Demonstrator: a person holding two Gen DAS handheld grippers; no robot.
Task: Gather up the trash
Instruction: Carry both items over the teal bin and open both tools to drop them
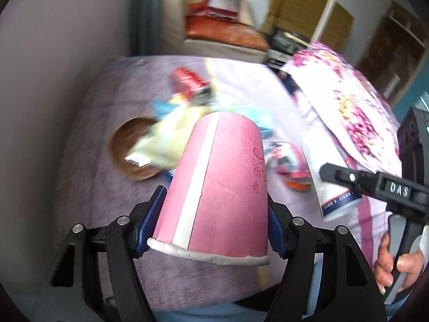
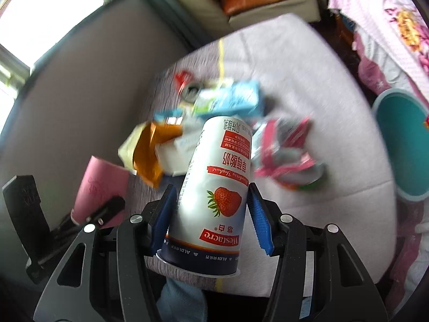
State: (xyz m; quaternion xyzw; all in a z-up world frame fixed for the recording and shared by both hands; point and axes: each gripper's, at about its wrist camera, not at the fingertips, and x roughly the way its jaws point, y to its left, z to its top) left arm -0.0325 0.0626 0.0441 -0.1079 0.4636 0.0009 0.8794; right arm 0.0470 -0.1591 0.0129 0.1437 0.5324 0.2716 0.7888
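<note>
My left gripper (image 1: 215,201) is shut on a pink paper cup (image 1: 222,182), rim towards the camera, with the blue pads (image 1: 154,209) pressed on its sides. My right gripper (image 2: 211,196) is shut on a white strawberry yoghurt cup (image 2: 219,185), also rim towards the camera. Both are held above a lilac bed cover (image 2: 308,80). More trash lies on it: a red can (image 1: 187,80), a yellow wrapper (image 1: 166,142), a blue carton (image 2: 230,99), an orange bag (image 2: 147,155) and pink wrappers (image 2: 287,155). In the left wrist view the right gripper (image 1: 375,187) and its yoghurt cup (image 1: 329,182) show at the right.
A wooden bowl (image 1: 126,150) sits on the cover left of the pile. A teal bin (image 2: 402,145) stands beyond the bed's right edge, under a floral quilt (image 1: 348,102). A sofa stacked with bags (image 1: 222,35) is behind, a grey wall (image 2: 80,94) on the left.
</note>
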